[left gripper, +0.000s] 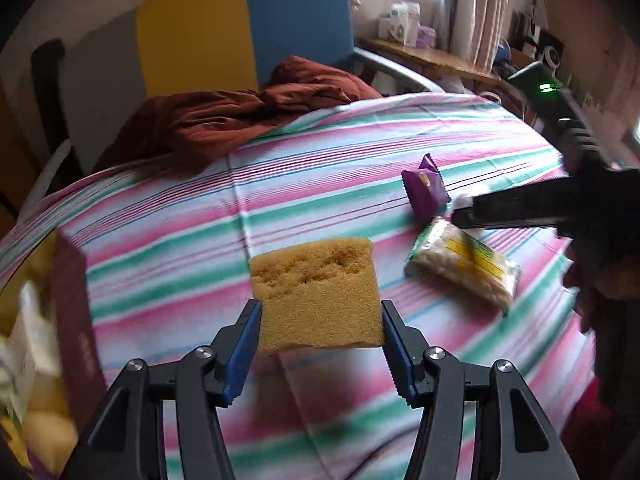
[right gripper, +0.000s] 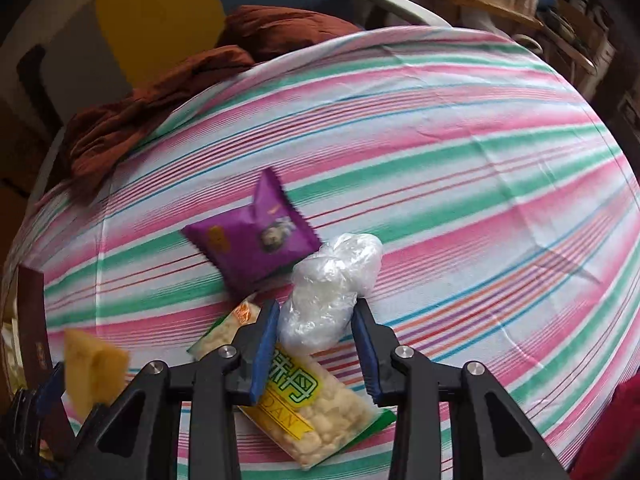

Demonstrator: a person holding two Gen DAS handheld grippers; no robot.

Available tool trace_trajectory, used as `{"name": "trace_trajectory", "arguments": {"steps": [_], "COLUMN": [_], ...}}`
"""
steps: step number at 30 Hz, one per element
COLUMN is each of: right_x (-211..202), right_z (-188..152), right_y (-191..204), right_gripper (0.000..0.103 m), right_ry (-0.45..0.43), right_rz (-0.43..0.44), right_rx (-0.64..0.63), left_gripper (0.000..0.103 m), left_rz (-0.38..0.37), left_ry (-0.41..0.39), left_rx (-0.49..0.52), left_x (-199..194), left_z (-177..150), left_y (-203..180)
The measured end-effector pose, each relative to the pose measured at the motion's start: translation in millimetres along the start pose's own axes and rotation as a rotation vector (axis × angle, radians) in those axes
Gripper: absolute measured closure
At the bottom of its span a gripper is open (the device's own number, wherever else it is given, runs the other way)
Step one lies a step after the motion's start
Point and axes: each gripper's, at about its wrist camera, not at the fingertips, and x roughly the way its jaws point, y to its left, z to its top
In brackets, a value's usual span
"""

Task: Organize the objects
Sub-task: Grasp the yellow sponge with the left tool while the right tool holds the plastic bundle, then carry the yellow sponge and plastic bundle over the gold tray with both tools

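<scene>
Striped bedsheet (right gripper: pixel 460 152) is your workspace. Your left gripper (left gripper: pixel 320 322) pinches sponge (left gripper: pixel 316 296) aloft, near box (left gripper: pixel 74 320) already holding items. Your right gripper (right gripper: pixel 316 326) clamps plastic wad (right gripper: pixel 332 284). Purple packet (right gripper: pixel 256 240), snack bag (right gripper: pixel 320 412) still lie on sheet, unsorted.

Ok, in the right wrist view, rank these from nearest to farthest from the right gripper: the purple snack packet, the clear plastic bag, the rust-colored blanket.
1. Clear plastic bag: between the fingers of the right gripper.
2. Purple snack packet: just beyond the bag, to the left, on the striped sheet.
3. Rust-colored blanket: bunched at the bed's far left edge.
</scene>
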Motion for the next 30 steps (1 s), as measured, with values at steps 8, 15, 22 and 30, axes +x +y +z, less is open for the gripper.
{"name": "trace_trajectory", "arguments": {"steps": [8, 15, 22, 30], "right_x": [0.7, 4.4, 1.9, -26.8], "right_z": [-4.2, -5.3, -6.1, -9.2], "right_y": [3.0, 4.1, 5.3, 13.2], "right_gripper": [0.068, 0.069, 0.069, 0.071], "right_ry": [-0.006, -0.008, -0.028, -0.157], "right_rz": [-0.022, -0.039, -0.046, 0.006], "right_rx": [-0.027, -0.031, -0.041, -0.075], "left_gripper": [0.045, 0.044, 0.045, 0.045], "left_rz": [0.011, 0.017, 0.024, 0.025], "left_ry": [-0.049, -0.056, -0.062, -0.054], "left_rx": [-0.006, -0.028, -0.045, -0.064], "left_x": [-29.7, -39.2, -44.3, -45.3], "left_z": [-18.3, -26.0, -32.5, -37.1], "left_y": [4.9, 16.0, 24.9, 30.8]}}
